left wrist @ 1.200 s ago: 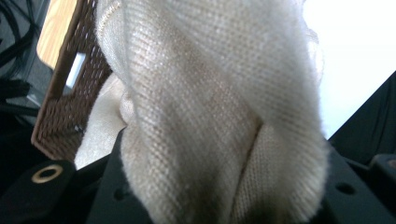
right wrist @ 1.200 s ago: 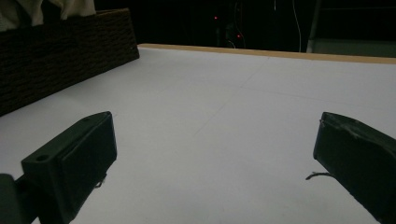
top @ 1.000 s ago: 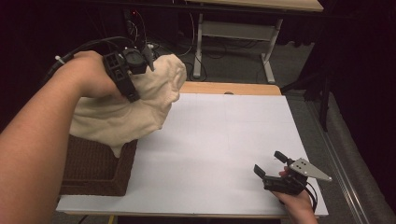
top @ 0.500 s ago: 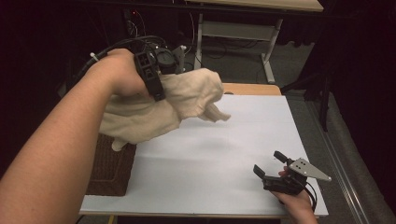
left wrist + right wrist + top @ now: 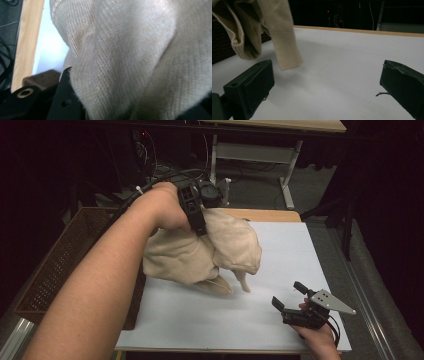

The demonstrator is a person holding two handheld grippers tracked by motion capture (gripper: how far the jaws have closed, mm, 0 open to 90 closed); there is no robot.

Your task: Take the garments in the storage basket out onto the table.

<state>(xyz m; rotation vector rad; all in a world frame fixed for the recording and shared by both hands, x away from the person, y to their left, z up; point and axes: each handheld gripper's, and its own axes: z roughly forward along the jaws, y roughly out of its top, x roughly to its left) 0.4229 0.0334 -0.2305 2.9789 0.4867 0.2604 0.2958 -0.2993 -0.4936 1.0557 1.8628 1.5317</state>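
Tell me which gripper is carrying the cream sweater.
The left gripper, raised over the table's left side, grips the cream sweater. The right gripper rests low with open, empty jaws.

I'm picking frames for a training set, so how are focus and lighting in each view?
High view: white table evenly lit, surroundings dark, cream sweater reasonably sharp. Left gripper view: sweater too close, knit soft and blurred. Right gripper view: near jaws slightly soft, sweater's hanging sleeve casts a faint shadow.

Garment carried from basket toward table centre

The left gripper (image 5: 210, 207), clamped on the cream knit garment (image 5: 200, 252), has moved away from the wicker basket (image 5: 60, 265) and lower; a hanging sleeve (image 5: 243, 281) now dangles just above the white table (image 5: 300, 250).
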